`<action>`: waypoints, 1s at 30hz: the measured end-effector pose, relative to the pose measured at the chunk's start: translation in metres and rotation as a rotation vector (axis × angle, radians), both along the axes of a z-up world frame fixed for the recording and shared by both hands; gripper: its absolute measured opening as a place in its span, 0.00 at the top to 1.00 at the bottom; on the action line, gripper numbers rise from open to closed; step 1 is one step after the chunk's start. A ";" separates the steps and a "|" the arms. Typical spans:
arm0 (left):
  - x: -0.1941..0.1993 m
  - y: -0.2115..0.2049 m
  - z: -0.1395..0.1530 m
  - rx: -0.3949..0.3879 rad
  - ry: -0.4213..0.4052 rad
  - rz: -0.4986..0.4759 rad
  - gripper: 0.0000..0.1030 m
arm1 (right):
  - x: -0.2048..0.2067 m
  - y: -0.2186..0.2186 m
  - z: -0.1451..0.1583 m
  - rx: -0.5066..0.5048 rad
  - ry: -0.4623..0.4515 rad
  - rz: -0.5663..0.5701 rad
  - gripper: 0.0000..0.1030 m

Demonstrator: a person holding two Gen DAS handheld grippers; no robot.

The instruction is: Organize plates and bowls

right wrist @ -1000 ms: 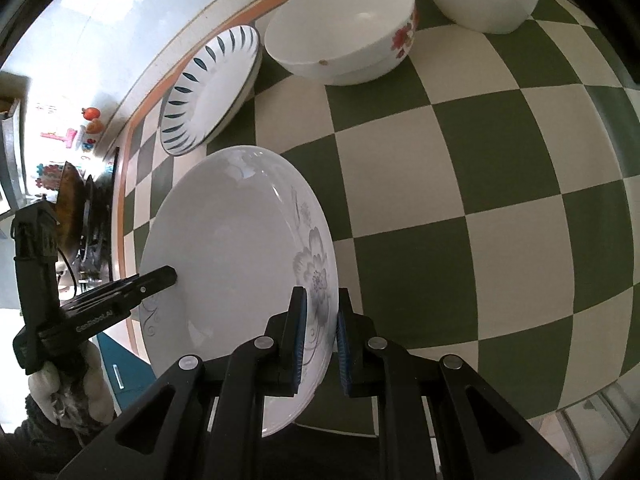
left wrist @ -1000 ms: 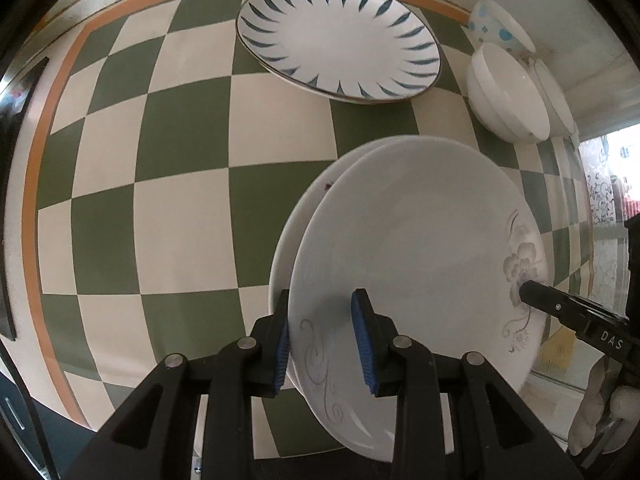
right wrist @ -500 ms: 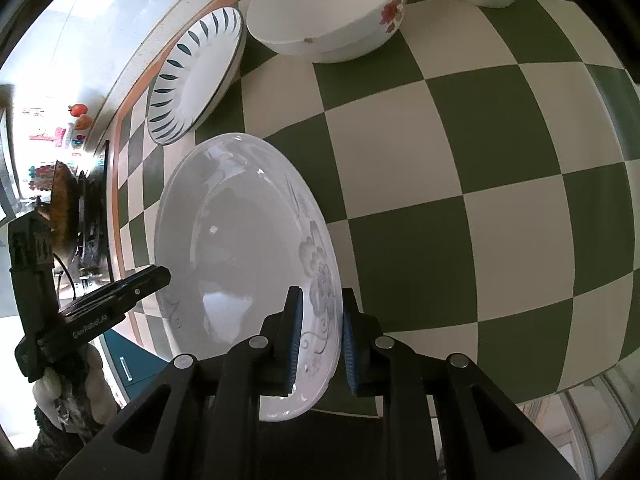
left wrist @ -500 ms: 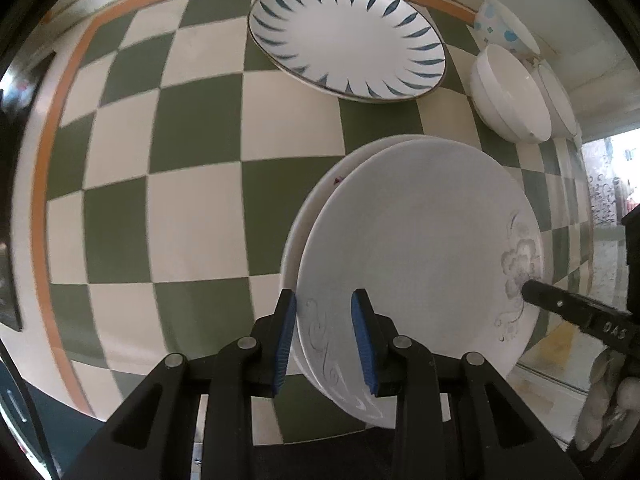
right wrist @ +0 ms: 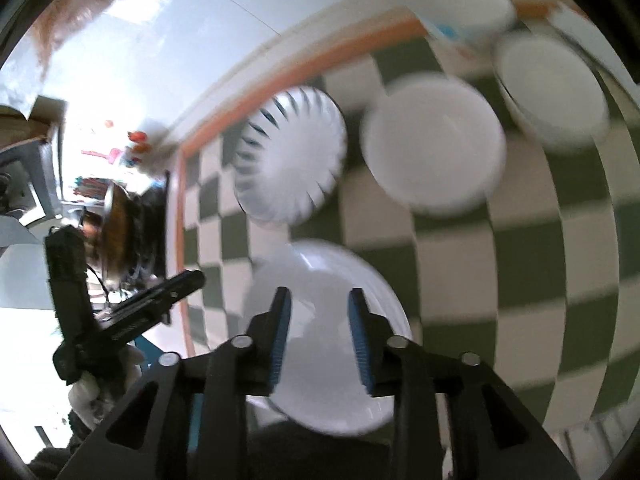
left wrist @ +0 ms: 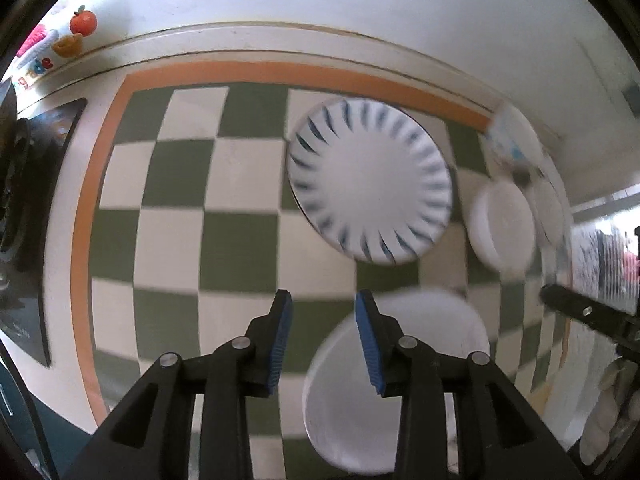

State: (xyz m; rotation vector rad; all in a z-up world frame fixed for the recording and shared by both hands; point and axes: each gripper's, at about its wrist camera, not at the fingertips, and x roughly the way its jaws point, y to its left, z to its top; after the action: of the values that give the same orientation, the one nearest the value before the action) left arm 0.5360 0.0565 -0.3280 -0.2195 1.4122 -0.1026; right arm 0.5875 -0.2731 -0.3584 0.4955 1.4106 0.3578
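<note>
Left wrist view first: the left tongs (left wrist: 323,322) hang above the checked worktop (left wrist: 176,184), jaws spread wide with blue pads showing and nothing between them. They point forward and down over the green and cream squares. Just below and to the right of them the white plate (left wrist: 404,384) lies flat on the worktop, partly hidden by the right-hand finger of the tongs. Whether there is a second plate under it cannot be told through the blur. Further ahead sits the blue-striped plate (left wrist: 370,180), flat, apart from the white one. To its right a white bowl (left wrist: 502,228) stands near more bowls against the wall, all smeared. At the right edge the black tip of the right tongs (left wrist: 584,314) reaches in, clear of the white plate. A row of toy fruit (left wrist: 82,22) sits on the ledge at top left.

Now the right wrist view: the right tongs (right wrist: 318,330) are also wide open, gripping nothing, tilted down over the white plate (right wrist: 320,304), which lies on the worktop (right wrist: 560,280) directly beneath the gap in the jaws. Whether the pads touch the plate cannot be told. The blue-striped plate (right wrist: 290,160) lies beyond it, and to the right come a white bowl (right wrist: 434,148) and a second bowl (right wrist: 554,94), side by side. On the left the left tongs (right wrist: 176,288) show as a black arm off the edge of the plate, with a gloved hand (right wrist: 86,394) below.
</note>
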 end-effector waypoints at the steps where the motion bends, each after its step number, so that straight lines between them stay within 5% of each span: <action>1: 0.008 0.004 -0.005 0.000 0.011 0.011 0.70 | 0.019 0.005 0.000 -0.012 -0.011 0.009 0.65; 7: 0.060 0.016 -0.059 -0.017 0.124 0.088 0.70 | 0.115 0.025 -0.036 -0.089 0.026 0.061 0.64; 13: 0.085 0.019 -0.089 -0.043 0.182 0.121 0.70 | 0.170 0.046 -0.082 -0.158 0.099 0.154 0.64; 18: 0.092 0.021 -0.093 -0.061 0.175 0.129 0.71 | 0.184 0.054 -0.116 -0.193 0.184 0.202 0.66; 22: 0.094 0.021 -0.090 -0.084 0.162 0.124 0.83 | 0.183 0.056 -0.133 -0.179 0.227 0.226 0.86; 30: 0.090 0.015 -0.077 -0.045 0.122 0.116 0.83 | 0.176 0.060 -0.126 -0.202 0.160 0.253 0.86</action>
State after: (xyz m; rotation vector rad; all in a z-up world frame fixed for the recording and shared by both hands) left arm 0.6257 0.0713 -0.4053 -0.3494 1.5159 -0.0254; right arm 0.7637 -0.2132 -0.4847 0.1829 1.6510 0.3793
